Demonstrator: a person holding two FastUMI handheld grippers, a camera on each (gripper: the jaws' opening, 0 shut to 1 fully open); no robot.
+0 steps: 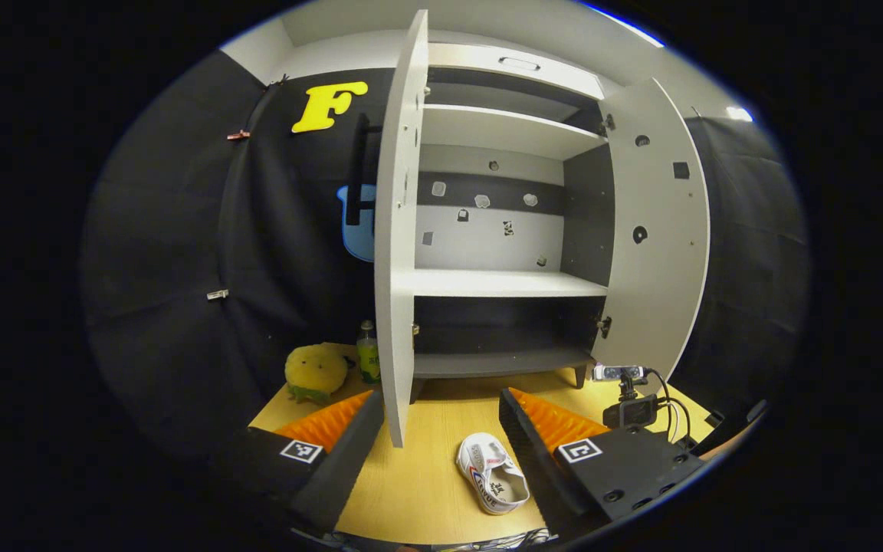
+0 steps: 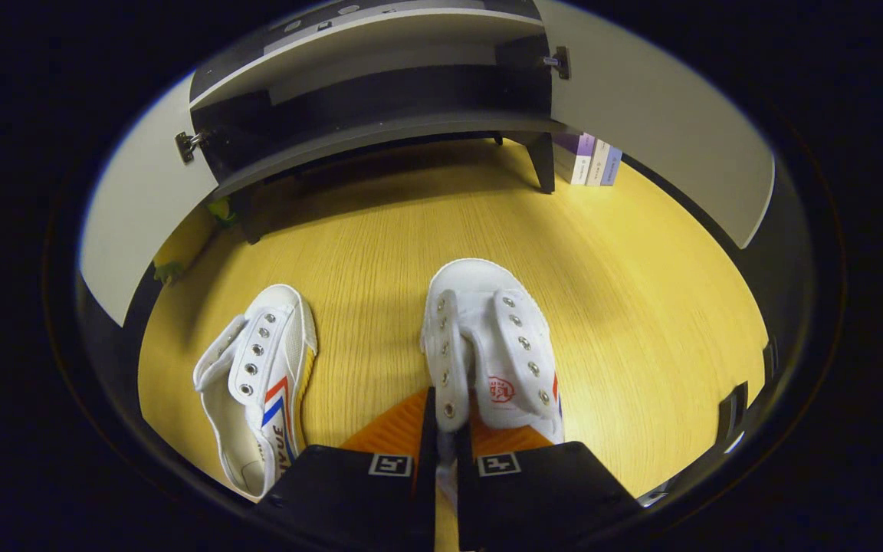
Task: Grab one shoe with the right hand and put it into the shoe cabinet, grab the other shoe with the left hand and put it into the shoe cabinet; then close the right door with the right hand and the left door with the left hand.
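Observation:
Two white canvas shoes lie on the wooden floor in front of the open shoe cabinet [image 2: 380,115]. My right gripper [image 2: 443,429] is shut on the left lace flap of the right-hand shoe [image 2: 495,345], whose toe points at the cabinet. The other shoe [image 2: 261,376], with red and blue stripes, lies free to its left. In the left gripper view my left gripper [image 1: 441,429] stands open, well above the floor, facing the cabinet [image 1: 503,284]. A white shoe [image 1: 491,475] lies on the floor between its fingers, far below them.
Both cabinet doors stand open: the left door [image 1: 399,230] edge-on close ahead, the right door [image 1: 660,230] swung wide. A yellow plush toy [image 1: 315,372] and a bottle [image 1: 367,353] sit left of the cabinet. A small camera on a stand [image 1: 629,406] and books [image 2: 587,161] are at the right.

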